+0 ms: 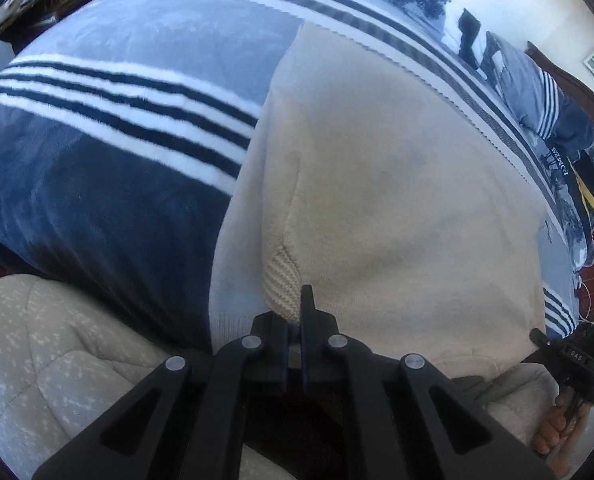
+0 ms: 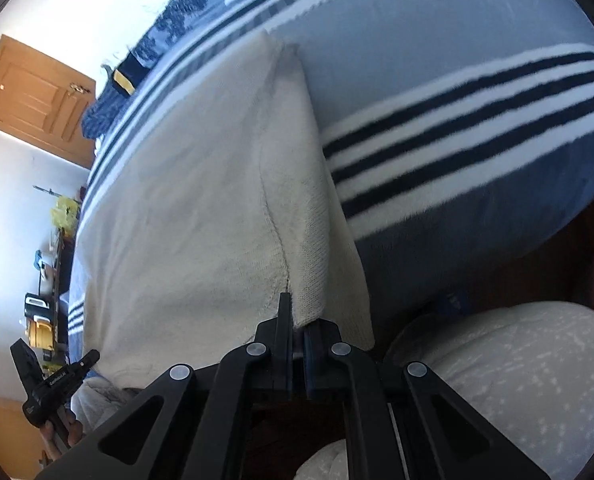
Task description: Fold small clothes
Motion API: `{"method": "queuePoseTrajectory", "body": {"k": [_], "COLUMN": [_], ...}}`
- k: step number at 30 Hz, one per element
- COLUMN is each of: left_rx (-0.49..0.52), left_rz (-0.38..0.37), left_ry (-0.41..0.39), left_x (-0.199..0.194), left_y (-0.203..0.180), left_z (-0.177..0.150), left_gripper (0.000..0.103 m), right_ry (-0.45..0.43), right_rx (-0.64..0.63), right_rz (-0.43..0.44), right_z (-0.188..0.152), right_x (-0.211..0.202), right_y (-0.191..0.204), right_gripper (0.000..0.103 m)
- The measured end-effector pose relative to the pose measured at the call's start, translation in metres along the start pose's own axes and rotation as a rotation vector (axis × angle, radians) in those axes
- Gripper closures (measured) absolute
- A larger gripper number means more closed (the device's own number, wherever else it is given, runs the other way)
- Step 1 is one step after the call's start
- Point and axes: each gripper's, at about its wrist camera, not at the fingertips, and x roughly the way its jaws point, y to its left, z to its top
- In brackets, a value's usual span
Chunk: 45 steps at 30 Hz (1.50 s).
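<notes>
Left wrist view: the left tongs [image 1: 300,312] are seen closed tight on a ribbed cuff or hem corner of the cream knitted jumper [image 1: 377,184], the pads pinching the knit with no gap between them. In the right wrist view the right tongs [image 2: 295,320] are likewise clamped shut on an edge of the same garment, at the foot of a seam that runs away from them.

From both pairs of tongs the jumper is spread forward and away across the blue fleece blanket with white and navy stripes [image 1: 109,120], which covers a bed. The cloth's long axis is judged to run from the near edge, where it is held, toward the far side of the bed. The two gripped points lie along that near edge, well apart, so neither hand is nearer to the garment: each is at its own corner. The right hand's device is visible at the far right of the left view, and the left hand's at the lower left of the right view.

The coming fold is judged to turn on carrying the near edge forward over the body of the jumper.

A pale speckled padded cushion [image 1: 45,352] lies just beside the tongs, below the blanket's edge.
</notes>
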Motion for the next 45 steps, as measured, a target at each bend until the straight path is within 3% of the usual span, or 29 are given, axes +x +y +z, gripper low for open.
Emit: {"method": "queuePoseTrajectory", "body": {"k": [8,15,21,24,26,28,33,34,37,38,41,45], "left_rx": [0.024,0.043,0.041,0.012,-0.020,-0.064,-0.106,-0.121,-0.142,-0.150,-0.159,-0.145], "left_rz": [-0.002,0.045,0.082,0.087,0.050,0.028,0.022,0.016,0.012,0.006,-0.011,-0.026], "left_ry": [0.003,0.032,0.067,0.037,-0.020,-0.076,-0.053,-0.058,-0.039,-0.029,-0.030,-0.057], "left_x": [-0.009,0.004,0.006,-0.003,-0.017,-0.028,-0.015,-0.012,-0.002,0.002,-0.002,-0.013], "left_y": [-0.001,-0.007,-0.009,-0.003,0.003,0.011,0.023,0.026,0.029,0.030,0.030,0.029], "left_z": [-0.010,-0.013,-0.016,-0.015,-0.011,-0.007,0.006,0.010,0.017,0.018,0.014,0.009], "left_gripper": [0.099,0.098,0.087,0.075,0.071,0.057,0.060,0.065,0.084,0.087,0.087,0.082], "right_ry": [-0.023,-0.009,-0.001,-0.029,-0.071,-0.113,-0.083,-0.079,-0.055,-0.050,-0.058,-0.072], "right_rx": [0.020,0.010,0.033,0.057,0.079,0.098,0.096,0.086,0.044,0.032,-0.001,-0.012], "right_rz": [0.010,-0.012,-0.005,0.021,0.045,0.075,0.070,0.057,-0.018,-0.034,-0.043,-0.043], "right_z": [-0.006,-0.005,-0.005,-0.006,-0.005,-0.003,0.004,0.006,0.008,0.008,0.005,0.002], "right_x": [-0.005,-0.001,0.001,-0.006,-0.015,-0.023,-0.010,-0.007,0.004,0.006,0.004,-0.002], "right_y": [-0.007,-0.003,-0.007,-0.012,-0.017,-0.023,-0.022,-0.020,-0.011,-0.009,-0.004,-0.004], "right_gripper": [0.099,0.099,0.097,0.083,0.053,0.047,0.047,0.051,0.075,0.084,0.093,0.094]}}
